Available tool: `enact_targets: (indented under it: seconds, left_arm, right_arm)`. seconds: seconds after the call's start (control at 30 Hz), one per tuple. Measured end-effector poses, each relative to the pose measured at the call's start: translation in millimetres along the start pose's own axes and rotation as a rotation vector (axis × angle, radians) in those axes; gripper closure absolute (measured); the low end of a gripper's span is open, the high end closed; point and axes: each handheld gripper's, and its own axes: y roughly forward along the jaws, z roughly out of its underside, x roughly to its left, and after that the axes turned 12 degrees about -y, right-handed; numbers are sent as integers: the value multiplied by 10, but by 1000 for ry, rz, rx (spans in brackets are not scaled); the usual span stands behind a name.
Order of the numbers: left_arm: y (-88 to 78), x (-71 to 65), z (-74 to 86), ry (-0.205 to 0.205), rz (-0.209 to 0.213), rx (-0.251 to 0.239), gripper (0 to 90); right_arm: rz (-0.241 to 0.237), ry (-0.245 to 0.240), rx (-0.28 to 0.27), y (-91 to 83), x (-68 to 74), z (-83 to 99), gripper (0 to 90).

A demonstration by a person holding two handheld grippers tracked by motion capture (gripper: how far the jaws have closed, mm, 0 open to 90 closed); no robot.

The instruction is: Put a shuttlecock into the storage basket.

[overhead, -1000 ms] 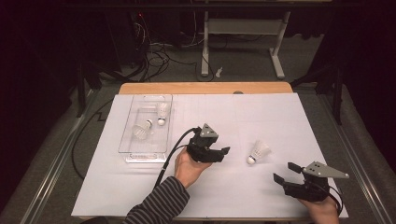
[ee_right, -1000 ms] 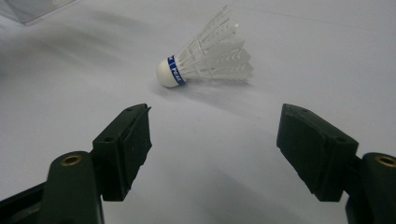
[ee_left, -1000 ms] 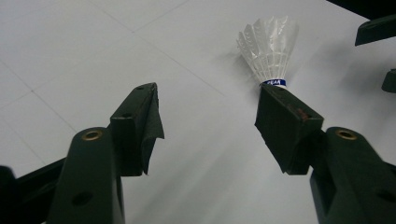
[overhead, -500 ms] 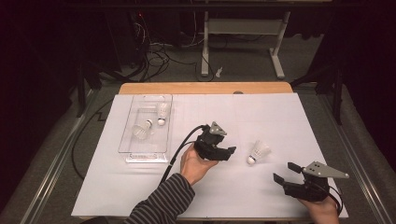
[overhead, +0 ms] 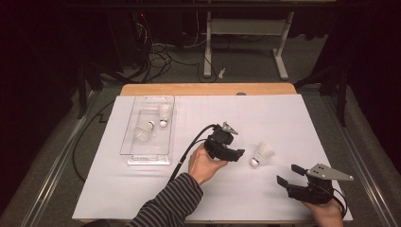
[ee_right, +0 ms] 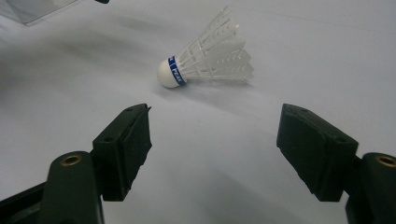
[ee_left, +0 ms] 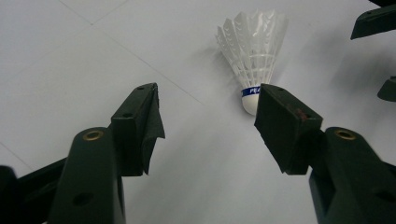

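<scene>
A white shuttlecock [overhead: 261, 154] with a blue band lies on its side on the white sheet, right of centre. My left gripper [overhead: 238, 154] is just left of it, open, jaws pointing at it. In the left gripper view the shuttlecock [ee_left: 253, 51] lies a little beyond the open left gripper [ee_left: 210, 116], cork end toward the right jaw, nothing between the pads. My right gripper [overhead: 286, 174] rests open near the front right corner. In the right gripper view the shuttlecock [ee_right: 210, 58] lies ahead of the empty right gripper [ee_right: 215, 140].
A clear plastic tray [overhead: 142, 157] stands at the left with two shuttlecocks [overhead: 164, 115] [overhead: 144, 132] inside. The left gripper's cable [overhead: 187, 152] trails toward the front. The table's wooden far edge [overhead: 208, 89] borders the sheet; a metal stand is on the floor beyond.
My left gripper has moved right across the sheet, closer to the loose shuttlecock. Its jaws stay equally wide. The right gripper has not moved.
</scene>
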Motion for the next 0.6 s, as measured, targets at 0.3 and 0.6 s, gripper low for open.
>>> enact_targets:
  seconds: [0.3, 0.6]
  left_arm:
    - [81, -101, -92, 15, -5, 40, 416]
    - [179, -172, -159, 21, -2, 87, 423]
  right_arm:
    - [-1, -1, 0, 0, 0, 0, 266]
    - [-2, -1, 0, 0, -1, 0, 266]
